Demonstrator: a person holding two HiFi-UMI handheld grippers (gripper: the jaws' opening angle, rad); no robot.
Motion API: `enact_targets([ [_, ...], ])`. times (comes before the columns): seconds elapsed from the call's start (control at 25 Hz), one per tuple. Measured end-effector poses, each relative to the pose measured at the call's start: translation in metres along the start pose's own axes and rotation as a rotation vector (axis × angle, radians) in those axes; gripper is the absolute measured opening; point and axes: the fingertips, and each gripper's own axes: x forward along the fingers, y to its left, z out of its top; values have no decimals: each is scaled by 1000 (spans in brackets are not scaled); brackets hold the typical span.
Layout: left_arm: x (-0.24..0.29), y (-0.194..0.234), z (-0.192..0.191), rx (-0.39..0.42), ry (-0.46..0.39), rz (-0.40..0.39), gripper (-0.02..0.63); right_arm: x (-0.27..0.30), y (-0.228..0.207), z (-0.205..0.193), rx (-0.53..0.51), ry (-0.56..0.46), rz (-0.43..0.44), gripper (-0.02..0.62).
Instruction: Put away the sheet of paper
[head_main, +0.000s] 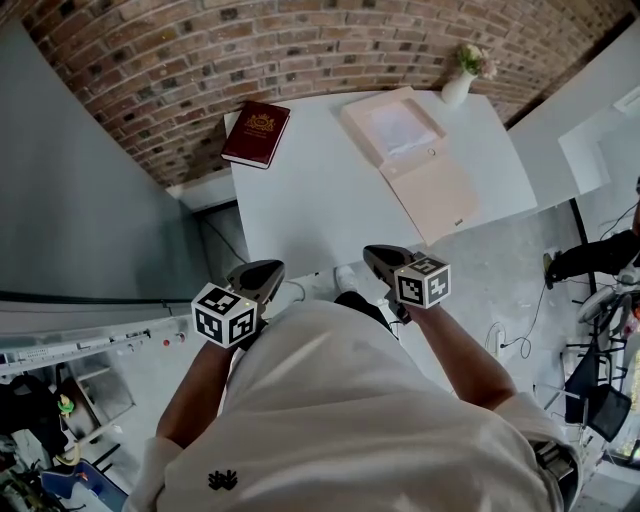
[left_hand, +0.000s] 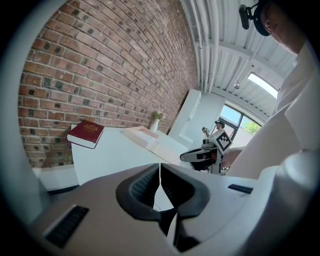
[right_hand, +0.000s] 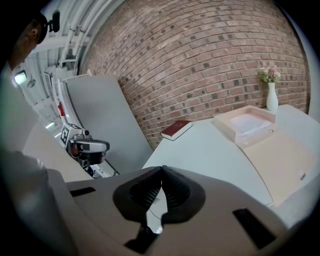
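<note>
A pale pink box file (head_main: 412, 160) lies open on the white table (head_main: 300, 200), with a white sheet of paper (head_main: 398, 128) inside its tray. The right gripper view also has the file (right_hand: 265, 145) and the sheet (right_hand: 248, 121). My left gripper (head_main: 262, 272) and right gripper (head_main: 377, 256) hang close to my body, short of the table's near edge. Both are shut with nothing between their jaws. From the left gripper view the file (left_hand: 145, 136) is far off.
A dark red book (head_main: 256, 132) lies at the table's far left corner. A white vase with flowers (head_main: 462, 78) stands at the far right corner. A brick wall runs behind the table. Cables and gear lie on the floor at right.
</note>
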Motion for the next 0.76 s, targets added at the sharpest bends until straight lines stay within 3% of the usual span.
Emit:
enact_targets([
  [0.52, 29, 0, 0, -11, 30, -13, 28, 0, -24, -5, 19, 18, -3, 28],
  [0.76, 64, 4, 13, -10, 45, -16, 28, 1, -58, 10, 17, 17, -4, 28],
])
